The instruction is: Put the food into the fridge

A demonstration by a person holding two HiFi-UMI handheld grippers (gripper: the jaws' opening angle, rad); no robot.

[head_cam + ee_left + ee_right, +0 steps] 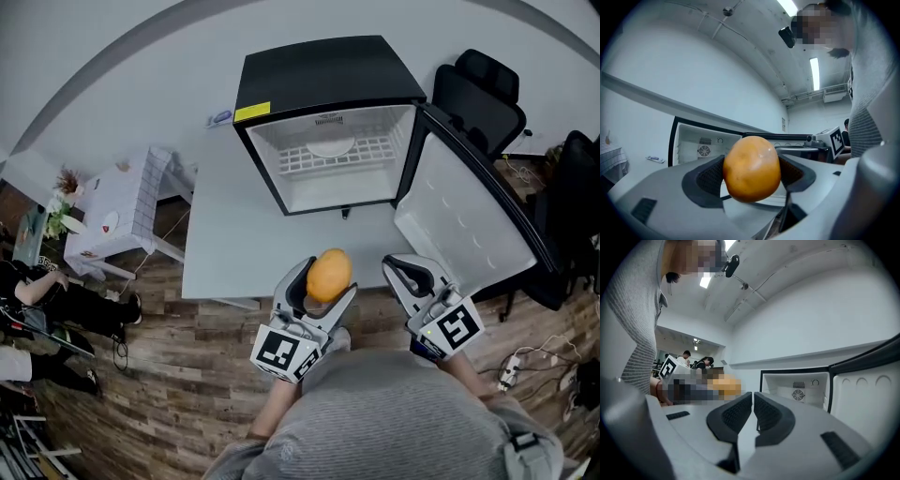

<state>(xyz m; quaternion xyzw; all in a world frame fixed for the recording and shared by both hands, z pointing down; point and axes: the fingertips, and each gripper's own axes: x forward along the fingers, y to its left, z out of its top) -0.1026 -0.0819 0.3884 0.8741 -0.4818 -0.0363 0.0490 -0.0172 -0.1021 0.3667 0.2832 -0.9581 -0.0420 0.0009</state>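
**Fruit [752, 168] clamped in left tongs, fridge [328, 70] open ahead**

Fruit fills the left gripper view: round, orange, smooth and a little shiny. The left gripper [323, 286] has it pinched by its sides, one dark pad on each flank, with most of the fruit bulging above and below the pads. From the head view it hangs about over the near edge of the table [225, 234], short of the fridge and roughly in line with the opening.

That grip is my main worry. Two pads on a curved, slick skin give little purchase. If I tilt the gripper or ease the squeeze on the way in, I expect the fruit to squirt out, and from where it is it could roll off the table to the floor.

The right gripper [753, 401] is closed on nothing, its pads nearly touching. It sits just beside the left one, near the lower edge of the door [459, 225], which stands swung wide to the right. A careless swing of that hand could knock the door and narrow the opening.

Inside, a wire shelf [333, 155] crosses the upper part over a bare white floor. Set down too near the front lip, the round fruit may roll back out.
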